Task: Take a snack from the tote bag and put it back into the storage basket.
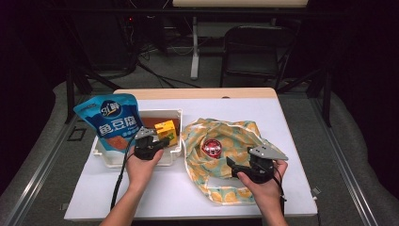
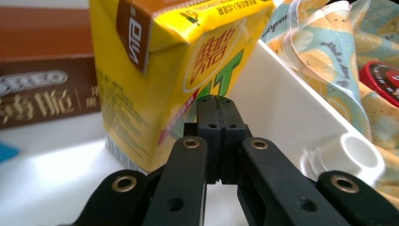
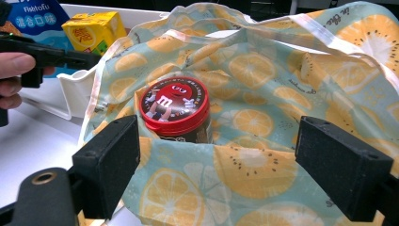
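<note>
Juice carton (image 2: pixel 174 70) stands in white bin (image 1: pixel 175 151); my left gripper (image 2: pixel 217 104) jaws pressed together, empty, could tip it. Right gripper (image 3: pixel 216 160) jaws spread over bag (image 3: pixel 263 84).

A yellow drink carton (image 2: pixel 155 80) stands upright in the right-hand part of a white bin (image 1: pixel 174 155), its brown-edged top tilted slightly and red characters printed across a pale oval on its face. Just beside the bin lies a cloth bag (image 3: pixel 263 155) printed with orange slices on pale teal (its mouth spread wide and its fabric rumpled). A dark jar (image 3: pixel 175 109) with a red lid bearing a cartoon candy figure stands upright inside the bag, near the middle, the cloth rising around its lower half.
</note>
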The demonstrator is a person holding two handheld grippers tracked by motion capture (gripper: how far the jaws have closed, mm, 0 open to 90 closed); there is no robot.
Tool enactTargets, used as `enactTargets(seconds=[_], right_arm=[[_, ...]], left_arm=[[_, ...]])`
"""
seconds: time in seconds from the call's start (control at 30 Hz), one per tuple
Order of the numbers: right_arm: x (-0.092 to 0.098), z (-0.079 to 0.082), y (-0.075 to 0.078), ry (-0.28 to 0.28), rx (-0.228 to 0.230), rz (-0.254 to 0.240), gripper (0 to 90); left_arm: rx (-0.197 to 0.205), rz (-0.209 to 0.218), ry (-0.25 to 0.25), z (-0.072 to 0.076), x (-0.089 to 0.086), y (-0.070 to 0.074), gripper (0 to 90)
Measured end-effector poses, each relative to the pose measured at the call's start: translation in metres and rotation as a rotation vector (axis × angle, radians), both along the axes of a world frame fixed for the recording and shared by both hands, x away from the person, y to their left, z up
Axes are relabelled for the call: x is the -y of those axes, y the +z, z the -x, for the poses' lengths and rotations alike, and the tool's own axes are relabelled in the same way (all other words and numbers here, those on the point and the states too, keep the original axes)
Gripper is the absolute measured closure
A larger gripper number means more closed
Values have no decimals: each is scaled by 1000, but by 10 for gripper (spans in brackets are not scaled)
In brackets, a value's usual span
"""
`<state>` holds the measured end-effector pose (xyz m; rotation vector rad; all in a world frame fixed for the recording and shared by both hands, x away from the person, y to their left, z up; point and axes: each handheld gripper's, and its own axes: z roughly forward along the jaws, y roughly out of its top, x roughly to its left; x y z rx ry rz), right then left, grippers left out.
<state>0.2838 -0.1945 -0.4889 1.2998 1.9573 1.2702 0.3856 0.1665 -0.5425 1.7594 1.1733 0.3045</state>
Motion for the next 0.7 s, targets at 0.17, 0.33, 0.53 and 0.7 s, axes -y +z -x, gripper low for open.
enactTargets(seconds=[0.17, 0.33, 0.53, 0.7], right_arm=[[1, 0, 0, -2, 2, 1, 143], [2, -1, -1, -5, 1, -3, 143], [2, 0, 0, -8, 2, -1, 143], [2, -1, 0, -6, -1, -1, 144]], left_arm=[[-27, -1, 57, -3, -6, -2, 900], [-56, 30, 43, -5, -11, -2, 889], [11, 28, 105, 13, -27, 7, 900], [2, 39, 212, 9, -46, 3, 900]])
